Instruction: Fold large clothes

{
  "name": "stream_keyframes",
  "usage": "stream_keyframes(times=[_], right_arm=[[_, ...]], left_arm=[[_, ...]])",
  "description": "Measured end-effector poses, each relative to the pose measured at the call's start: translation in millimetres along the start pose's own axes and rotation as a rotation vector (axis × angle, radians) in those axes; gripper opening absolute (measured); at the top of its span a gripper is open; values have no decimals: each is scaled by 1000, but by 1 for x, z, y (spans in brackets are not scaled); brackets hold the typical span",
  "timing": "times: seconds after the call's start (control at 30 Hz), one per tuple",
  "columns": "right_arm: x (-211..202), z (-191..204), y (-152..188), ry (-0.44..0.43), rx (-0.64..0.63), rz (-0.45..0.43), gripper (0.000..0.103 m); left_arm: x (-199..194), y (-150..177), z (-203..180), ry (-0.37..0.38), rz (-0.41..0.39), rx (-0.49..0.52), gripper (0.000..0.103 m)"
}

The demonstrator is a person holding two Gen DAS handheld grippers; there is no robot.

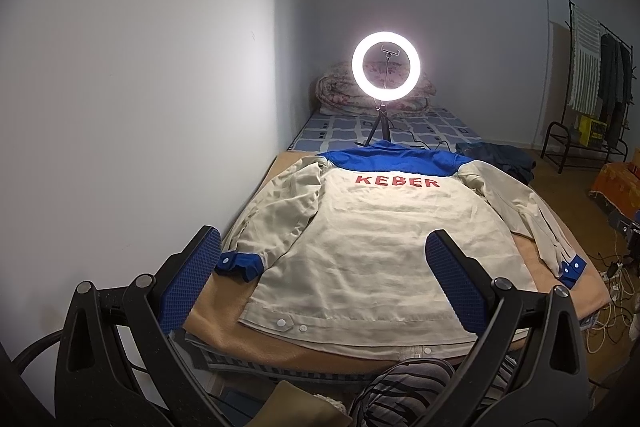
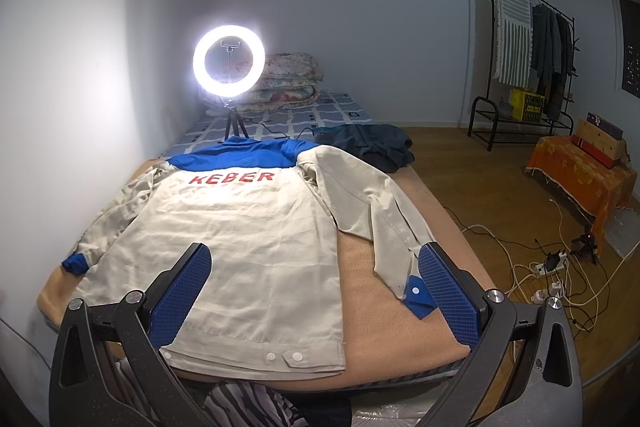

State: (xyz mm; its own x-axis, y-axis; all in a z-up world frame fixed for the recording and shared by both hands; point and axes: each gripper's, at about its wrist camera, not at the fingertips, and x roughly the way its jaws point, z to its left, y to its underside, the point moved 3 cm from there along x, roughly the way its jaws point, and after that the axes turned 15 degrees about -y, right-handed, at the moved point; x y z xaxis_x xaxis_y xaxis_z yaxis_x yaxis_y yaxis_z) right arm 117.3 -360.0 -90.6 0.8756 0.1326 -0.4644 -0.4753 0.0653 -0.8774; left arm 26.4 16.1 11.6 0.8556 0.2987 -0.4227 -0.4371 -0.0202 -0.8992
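Your left gripper [image 1: 323,279] shows matte black scissor arms with round silver pivot screws, and its fingers [image 1: 191,279] carry bright blue pads with a fine waffle grid. Your right gripper [image 2: 314,291] matches: black frame, triangular cut-outs, silver bolts, blue textured pads [image 2: 450,297]. Below, you're wearing black-and-white zebra-striped clothing [image 1: 400,393].

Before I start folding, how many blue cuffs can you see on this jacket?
2. The left cuff lies on the tan blanket beside the wall; the right cuff lies near the bed's floor-side edge.
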Motion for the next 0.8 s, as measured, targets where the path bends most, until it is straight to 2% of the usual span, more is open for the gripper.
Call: stream_keyframes(times=[0.8], right_arm=[[2, 0, -3, -2, -2, 7, 103]], left_arm=[[-2, 3, -1, 1, -5, -1, 103]])
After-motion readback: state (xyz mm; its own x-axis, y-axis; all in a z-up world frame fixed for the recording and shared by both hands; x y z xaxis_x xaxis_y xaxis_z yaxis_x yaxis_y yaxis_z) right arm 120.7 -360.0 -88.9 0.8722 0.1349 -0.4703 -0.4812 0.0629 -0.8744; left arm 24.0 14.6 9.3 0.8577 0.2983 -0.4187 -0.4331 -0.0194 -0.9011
